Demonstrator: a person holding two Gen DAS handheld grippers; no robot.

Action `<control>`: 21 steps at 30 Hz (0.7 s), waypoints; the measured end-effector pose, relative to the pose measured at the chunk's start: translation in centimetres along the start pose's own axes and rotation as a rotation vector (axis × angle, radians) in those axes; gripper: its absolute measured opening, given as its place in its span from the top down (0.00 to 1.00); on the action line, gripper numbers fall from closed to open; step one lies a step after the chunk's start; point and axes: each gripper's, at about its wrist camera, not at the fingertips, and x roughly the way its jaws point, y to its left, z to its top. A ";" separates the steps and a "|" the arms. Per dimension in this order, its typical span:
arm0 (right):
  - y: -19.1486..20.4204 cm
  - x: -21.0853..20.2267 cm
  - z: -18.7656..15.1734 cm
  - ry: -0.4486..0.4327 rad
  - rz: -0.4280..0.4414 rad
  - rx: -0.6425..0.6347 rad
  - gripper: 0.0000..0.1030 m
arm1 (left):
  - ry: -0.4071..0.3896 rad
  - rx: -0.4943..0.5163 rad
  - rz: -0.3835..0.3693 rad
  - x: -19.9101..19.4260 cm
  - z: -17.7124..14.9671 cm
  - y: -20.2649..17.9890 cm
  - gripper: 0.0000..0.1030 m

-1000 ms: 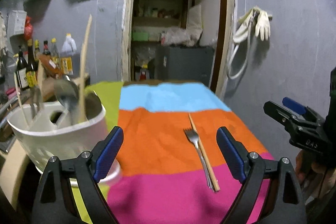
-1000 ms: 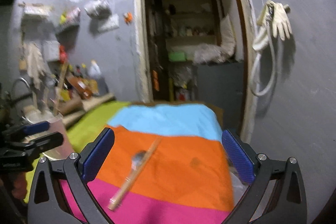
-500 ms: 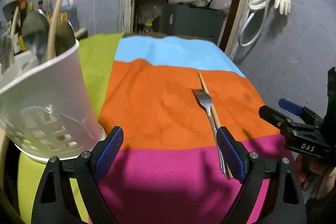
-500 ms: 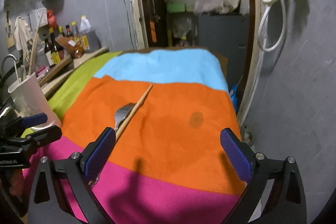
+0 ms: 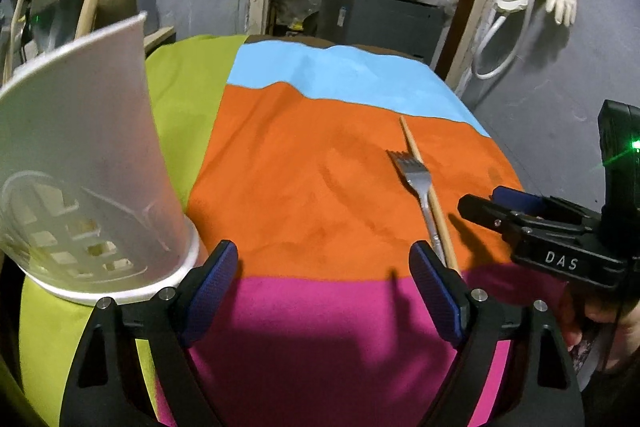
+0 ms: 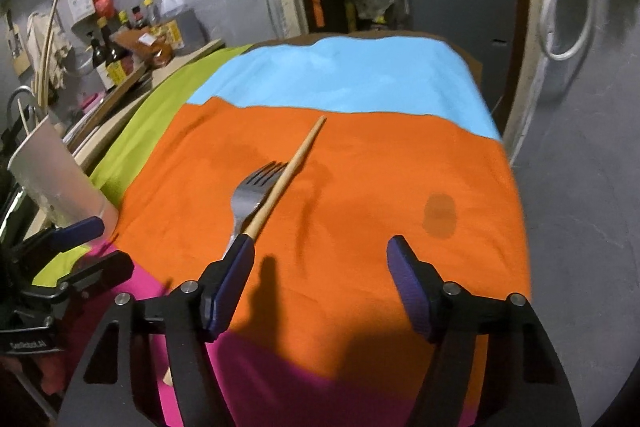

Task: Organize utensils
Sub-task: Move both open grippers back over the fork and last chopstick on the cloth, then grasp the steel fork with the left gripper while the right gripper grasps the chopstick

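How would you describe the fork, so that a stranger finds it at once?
Look at the striped cloth on the table, at its orange band. There the fork lies beside a wooden chopstick, touching it. It is the only metal piece, with tines pointing away.

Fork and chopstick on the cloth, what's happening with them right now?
A person holds a gripper in each hand over the striped cloth. The fork and wooden chopstick lie side by side on the orange band, not yet picked up. The right gripper, its fingers just closing, is nearest them, with nothing between. The left gripper hangs open beside the white utensil holder.
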 end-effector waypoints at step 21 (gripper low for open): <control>1.3 2.0 1.1 0.074 -0.038 -0.054 0.46 | 0.054 -0.047 0.003 -0.1 -0.5 0.9 0.25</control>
